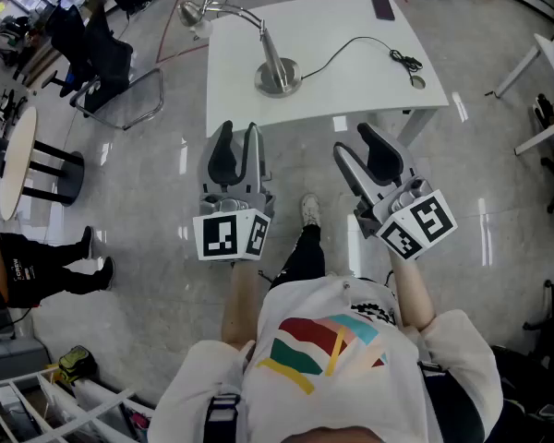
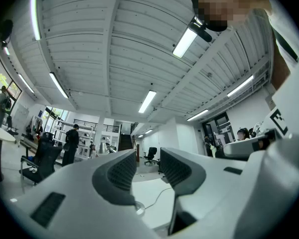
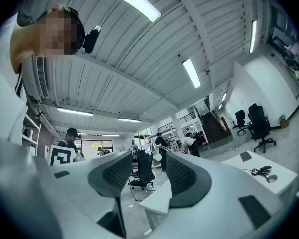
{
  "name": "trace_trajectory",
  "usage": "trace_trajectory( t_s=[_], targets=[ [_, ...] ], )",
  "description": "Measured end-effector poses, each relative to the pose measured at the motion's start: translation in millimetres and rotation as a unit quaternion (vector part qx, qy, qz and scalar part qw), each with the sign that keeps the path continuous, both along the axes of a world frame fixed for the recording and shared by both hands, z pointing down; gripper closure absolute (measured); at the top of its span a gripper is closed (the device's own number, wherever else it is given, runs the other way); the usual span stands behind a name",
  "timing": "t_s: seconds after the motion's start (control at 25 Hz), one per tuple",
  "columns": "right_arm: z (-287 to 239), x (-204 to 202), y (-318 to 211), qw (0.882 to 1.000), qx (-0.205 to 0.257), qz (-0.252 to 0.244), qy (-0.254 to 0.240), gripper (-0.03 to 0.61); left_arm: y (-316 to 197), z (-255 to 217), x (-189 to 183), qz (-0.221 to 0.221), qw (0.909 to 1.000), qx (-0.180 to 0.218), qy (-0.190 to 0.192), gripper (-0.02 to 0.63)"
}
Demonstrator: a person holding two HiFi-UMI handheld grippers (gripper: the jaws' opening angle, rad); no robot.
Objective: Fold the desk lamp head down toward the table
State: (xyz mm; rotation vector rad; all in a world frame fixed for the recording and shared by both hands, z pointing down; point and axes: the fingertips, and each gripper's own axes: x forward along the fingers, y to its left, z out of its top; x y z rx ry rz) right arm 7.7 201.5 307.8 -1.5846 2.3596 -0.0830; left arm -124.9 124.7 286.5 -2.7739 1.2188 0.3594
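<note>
Hanging over the grey floor [image 1: 157,183] in front of the person's shoe [image 1: 309,209], both tongs are short of the counter [image 1: 305,21] and touch nothing. The left tongs [image 1: 238,129] are spread, with only air between their dark ribbed pads. Their own view [image 2: 148,156] shows the white counter top through the gap. Low in that gap, a sliver of something round and shiny sits half hidden behind the left jaw, with a thin cable [image 2: 159,197] trailing away from it. The right tongs [image 1: 353,139] are also spread and empty. Their view [image 3: 149,158] looks past a counter corner to an office chair [image 3: 142,171] and does not show the lamp.

On the counter, near its front edge, the desk lamp [image 1: 277,75] stands on a round metal base. Its arm rises and bends leftward, and the lamp head [image 1: 193,12] reaches out past the counter's left edge, raised off the surface. A black cable [image 1: 351,42] runs from the base to the right, ending in a small tangle beside a round thing too small to identify. A dark flat object [image 1: 382,7] lies at the far edge. Beyond, chairs and people are small and partly cut off by the frame.
</note>
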Motion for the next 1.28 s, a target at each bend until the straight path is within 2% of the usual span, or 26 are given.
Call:
trace_trajectory(
  t_s=[0.36, 0.6, 0.88, 1.04, 1.16, 1.24, 1.28],
  targets=[
    [-26.6, 9.0, -211.7, 0.995, -0.007, -0.06, 0.083, 0.374, -210.9, -28.4, 6.4, -0.053, 0.9978, 0.038, -0.016, 0.436],
    [-37.0, 3.7, -331.3, 0.987, -0.021, -0.1, 0.12, 0.374, -314.7, -38.1, 24.3, -0.074, 0.993, 0.063, -0.067, 0.437],
    [-27.9, 8.5, -408.1, 0.975, -0.046, -0.174, 0.132, 0.374, -357.2, -32.8, 41.1, -0.109, 0.9874, 0.052, -0.102, 0.437],
    [-20.4, -3.3, -447.1, 0.963, -0.062, -0.22, 0.142, 0.374, -377.2, -33.1, 47.4, -0.115, 0.9888, 0.03, -0.09, 0.438],
    [-13.0, -17.8, -464.2, 0.952, -0.07, -0.254, 0.154, 0.374, -381.2, -27.6, 45.1, -0.134, 0.9859, 0.013, -0.099, 0.444],
    [-10.9, -28.7, -469.8, 0.944, -0.075, -0.285, 0.152, 0.374, -383.8, -26.5, 38.8, -0.149, 0.9832, 0.0, -0.105, 0.499],
    [-10.3, -33.0, -471.5, 0.939, -0.077, -0.299, 0.153, 0.374, -385.4, -27.2, 37.1, -0.152, 0.9822, -0.002, -0.111, 0.502]
  ],
)
